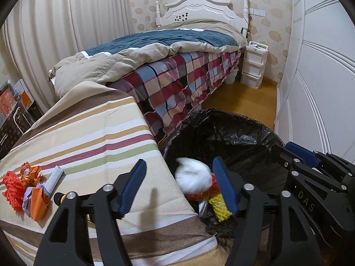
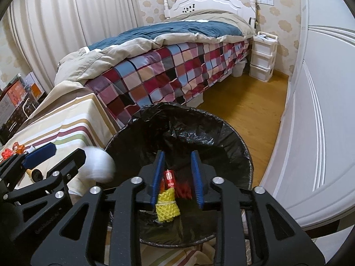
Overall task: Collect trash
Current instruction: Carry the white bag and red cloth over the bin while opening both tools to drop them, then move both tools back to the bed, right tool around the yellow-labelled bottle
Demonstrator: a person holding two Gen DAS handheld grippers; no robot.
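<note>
Between the fingers of your left gripper (image 1: 178, 186), which stand wide apart and press on nothing, a blurred white wad (image 1: 193, 178) hangs over the near edge of the black-lined bin (image 1: 233, 133), closer to the right finger but gripped by neither. Your right gripper (image 2: 177, 178) sits over the bin's mouth with its fingers parted and nothing between them; straight below them lie a yellow foam net (image 2: 166, 208), a small red can (image 2: 169, 177) and a red net (image 2: 184, 190) in the liner. To the left, the table (image 1: 93, 133) in its striped cloth still carries orange and red scraps (image 1: 24, 190) near its corner, well apart from both grippers. Beyond the bin stands a bed (image 2: 168, 71) with a checked cover.
</note>
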